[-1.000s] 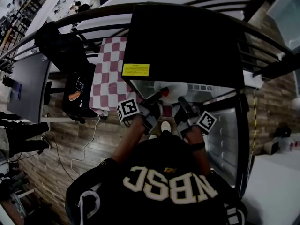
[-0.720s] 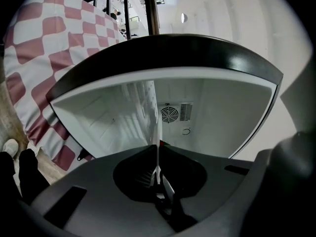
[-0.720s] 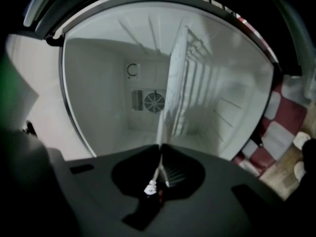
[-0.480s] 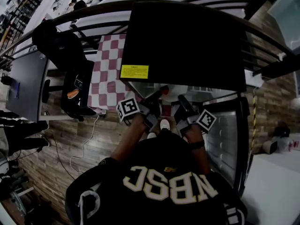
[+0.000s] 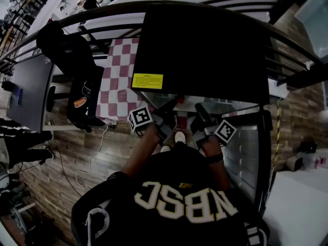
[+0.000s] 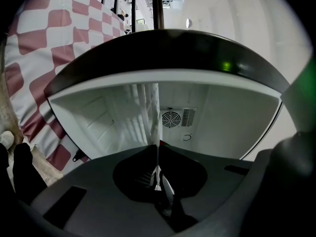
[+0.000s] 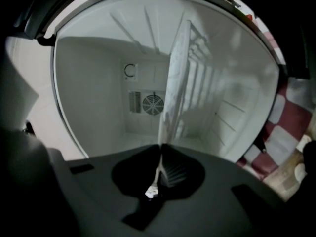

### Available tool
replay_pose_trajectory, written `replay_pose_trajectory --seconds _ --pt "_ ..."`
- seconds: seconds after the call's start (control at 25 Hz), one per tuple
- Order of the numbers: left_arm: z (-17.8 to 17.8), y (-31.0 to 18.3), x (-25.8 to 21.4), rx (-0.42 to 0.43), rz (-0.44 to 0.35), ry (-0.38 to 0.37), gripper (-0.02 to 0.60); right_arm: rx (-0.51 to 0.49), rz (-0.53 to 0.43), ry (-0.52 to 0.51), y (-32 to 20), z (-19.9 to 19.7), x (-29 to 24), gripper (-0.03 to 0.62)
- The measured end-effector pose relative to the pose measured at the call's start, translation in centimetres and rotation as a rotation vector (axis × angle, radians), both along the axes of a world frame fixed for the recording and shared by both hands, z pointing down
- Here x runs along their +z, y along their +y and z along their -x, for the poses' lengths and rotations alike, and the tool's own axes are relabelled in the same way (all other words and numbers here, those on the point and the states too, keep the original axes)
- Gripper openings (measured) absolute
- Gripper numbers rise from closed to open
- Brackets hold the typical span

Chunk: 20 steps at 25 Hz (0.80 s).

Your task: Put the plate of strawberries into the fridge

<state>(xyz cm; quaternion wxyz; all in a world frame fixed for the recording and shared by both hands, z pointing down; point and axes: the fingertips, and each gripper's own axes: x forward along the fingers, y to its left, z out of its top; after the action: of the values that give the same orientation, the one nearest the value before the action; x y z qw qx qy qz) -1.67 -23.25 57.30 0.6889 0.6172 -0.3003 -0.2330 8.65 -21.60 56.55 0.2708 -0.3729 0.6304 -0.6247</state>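
The white plate shows edge-on in both gripper views, a thin pale sheet (image 6: 151, 110) (image 7: 174, 78) running forward from each pair of jaws into the fridge's white inside. My left gripper (image 6: 157, 149) is shut on its rim, and my right gripper (image 7: 161, 149) is shut on the opposite rim. From the head view, the left gripper (image 5: 170, 108) and right gripper (image 5: 198, 109) reach under the fridge's black top (image 5: 205, 45). Only a sliver of the plate (image 5: 185, 105) shows there. I cannot make out the strawberries.
A fan vent (image 6: 171, 118) (image 7: 152, 104) sits on the fridge's back wall. The open fridge door (image 5: 246, 152) stands at the right. Left of the fridge is a red-and-white checked cloth (image 5: 118, 81), and a chair with a dark coat (image 5: 77, 60). A railing (image 5: 77, 22) runs behind.
Both grippers have pushed the plate a little further into the fridge. Less of the plate shows below the black top than a second ago.
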Motion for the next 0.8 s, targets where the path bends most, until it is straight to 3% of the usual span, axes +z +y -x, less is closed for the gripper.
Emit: replay_pose_trajectory --seconds 0.68,0.8 --pt "-0.5 0.0 -1.3 0.011 -0.021 0.072 0.034 0.040 -0.019 0.027 -0.5 -0.2 -0.2 0.035" --pt "-0.4 0.0 -1.9 0.013 -0.051 0.090 0.093 0.059 -0.020 0.045 -0.5 -0.4 -0.2 0.038"
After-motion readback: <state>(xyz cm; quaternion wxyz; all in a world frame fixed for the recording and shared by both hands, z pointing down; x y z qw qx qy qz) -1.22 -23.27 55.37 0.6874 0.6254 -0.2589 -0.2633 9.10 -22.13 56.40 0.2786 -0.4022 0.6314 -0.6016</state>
